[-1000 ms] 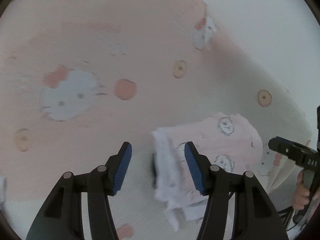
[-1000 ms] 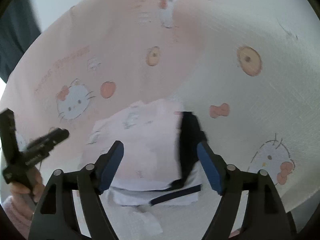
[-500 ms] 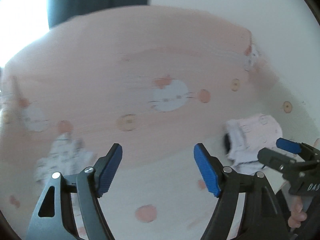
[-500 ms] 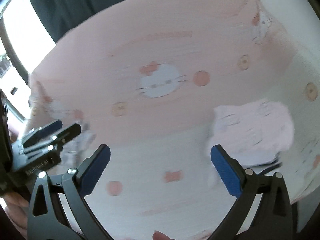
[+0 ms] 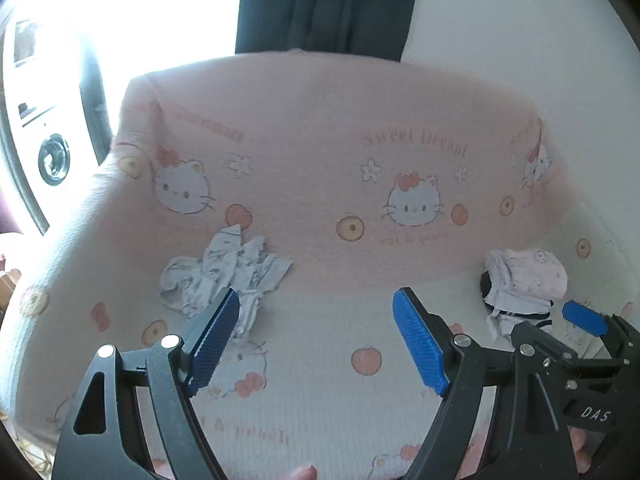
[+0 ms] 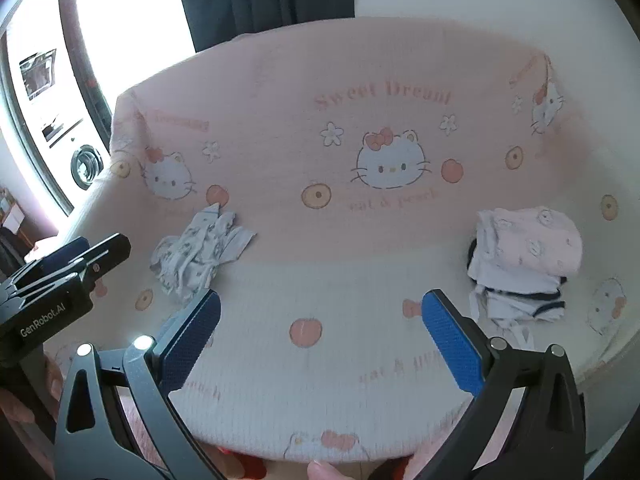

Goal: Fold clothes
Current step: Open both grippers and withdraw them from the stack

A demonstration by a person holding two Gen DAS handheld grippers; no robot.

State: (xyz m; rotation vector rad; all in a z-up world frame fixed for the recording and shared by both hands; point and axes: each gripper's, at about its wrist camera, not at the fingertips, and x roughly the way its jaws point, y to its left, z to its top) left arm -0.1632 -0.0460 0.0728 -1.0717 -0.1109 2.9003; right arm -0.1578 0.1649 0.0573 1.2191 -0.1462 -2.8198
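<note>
At the far left we see a white front-loading washing machine with a round glass door [image 6: 85, 167] behind a bright window, and a dark pleated curtain [image 5: 328, 4] hanging above the bed. A pink and cream textured bedspread printed with cartoon cats, peaches and lettering [image 5: 320, 380] covers the whole work surface; its weave looks finely ribbed.

On the bedspread's left part lies a crumpled white garment with a small grey print [image 5: 224, 276], bunched into irregular peaks and flaps. Our left gripper [image 5: 316, 340] hangs just in front of it, its ridged blue rubber pads on black angular arms; the jaws are opening, already nearly at their widest, with nothing between them. Well apart to the right sits a neat stack of folded clothes, pale pink on top, white with dark trim beneath [image 6: 524, 260], soft-edged and roughly rectangular. Our right gripper [image 6: 320, 340] is spread to its full width and grasps nothing.

A second ago both tools were low over the folded stack, the left one's pads on either side of its edge and less wide apart. Since then both have pulled back and swung leftward, so that the stack now lies off to the right and the crumpled garment, window and curtain have come into view.
</note>
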